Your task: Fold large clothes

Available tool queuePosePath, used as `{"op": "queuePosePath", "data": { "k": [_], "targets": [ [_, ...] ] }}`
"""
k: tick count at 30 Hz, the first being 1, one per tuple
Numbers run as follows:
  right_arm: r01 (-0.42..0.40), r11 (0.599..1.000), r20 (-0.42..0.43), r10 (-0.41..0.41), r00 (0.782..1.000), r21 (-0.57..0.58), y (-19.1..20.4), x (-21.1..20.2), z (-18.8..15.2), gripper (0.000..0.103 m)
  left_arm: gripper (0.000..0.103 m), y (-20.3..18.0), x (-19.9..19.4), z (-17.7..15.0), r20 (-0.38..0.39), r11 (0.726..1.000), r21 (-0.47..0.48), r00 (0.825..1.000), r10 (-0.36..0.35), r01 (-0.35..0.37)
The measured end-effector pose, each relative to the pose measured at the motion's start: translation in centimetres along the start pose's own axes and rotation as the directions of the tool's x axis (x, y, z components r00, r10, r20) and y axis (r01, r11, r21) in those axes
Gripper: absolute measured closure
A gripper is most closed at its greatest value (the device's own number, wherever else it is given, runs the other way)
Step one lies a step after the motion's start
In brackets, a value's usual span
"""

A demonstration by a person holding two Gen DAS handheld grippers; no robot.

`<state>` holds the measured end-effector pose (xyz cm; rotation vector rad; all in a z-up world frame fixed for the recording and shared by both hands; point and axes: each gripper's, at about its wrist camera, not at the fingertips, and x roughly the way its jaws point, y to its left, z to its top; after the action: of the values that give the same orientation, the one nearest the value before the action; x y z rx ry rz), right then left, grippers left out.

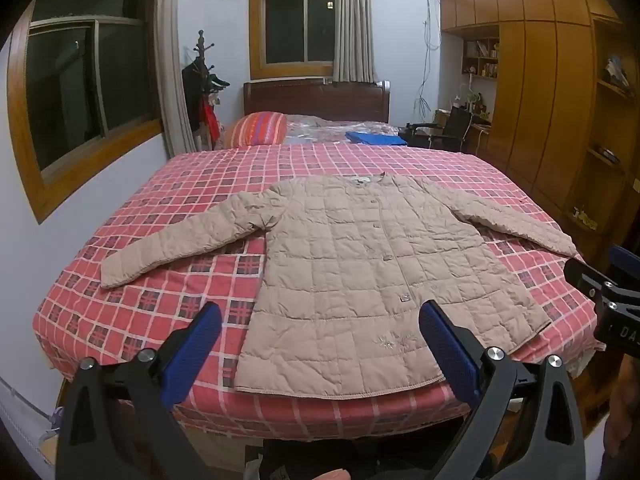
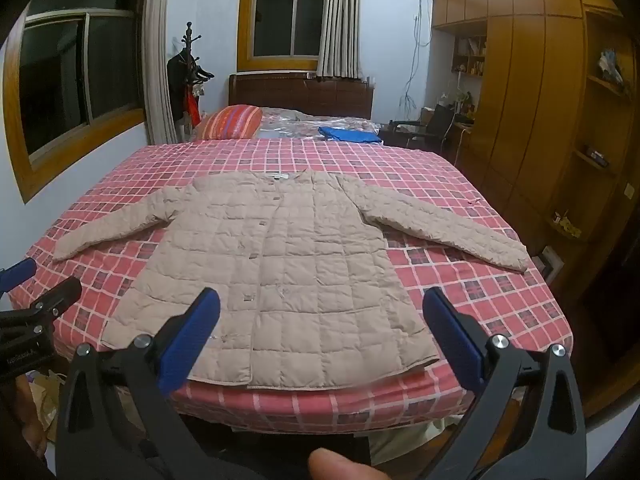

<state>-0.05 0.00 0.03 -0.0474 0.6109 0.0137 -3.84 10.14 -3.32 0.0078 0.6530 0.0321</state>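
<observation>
A bed (image 1: 168, 184) in a red checked cover is filling the room ahead of the tongs, its dark wooden headboard (image 1: 316, 100) standing against the far pale wall. Above that, a wood-framed window (image 1: 298, 26) is showing darkness between beige curtains. Another dark window (image 1: 80, 80) is sitting far left of the tongs, a coat stand (image 1: 202, 76) is standing in the corner, and wooden wardrobes (image 1: 536, 80) are lining the right.

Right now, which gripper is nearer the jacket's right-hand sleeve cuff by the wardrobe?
Right. The right gripper hovers open over the hem nearer that cuff; the left gripper hovers open farther toward the window side.
</observation>
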Motion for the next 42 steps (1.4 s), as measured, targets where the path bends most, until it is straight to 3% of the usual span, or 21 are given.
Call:
{"op": "queuePosePath", "data": {
  "k": [42],
  "targets": [
    [0.003,1.000,-0.012,-0.003,1.000,-0.004,-0.04,-0.12,-0.12,0.002,0.004,0.25,0.06,-0.07,0.000,1.000,0.000,1.000,0.000,0.000]
  ]
}}
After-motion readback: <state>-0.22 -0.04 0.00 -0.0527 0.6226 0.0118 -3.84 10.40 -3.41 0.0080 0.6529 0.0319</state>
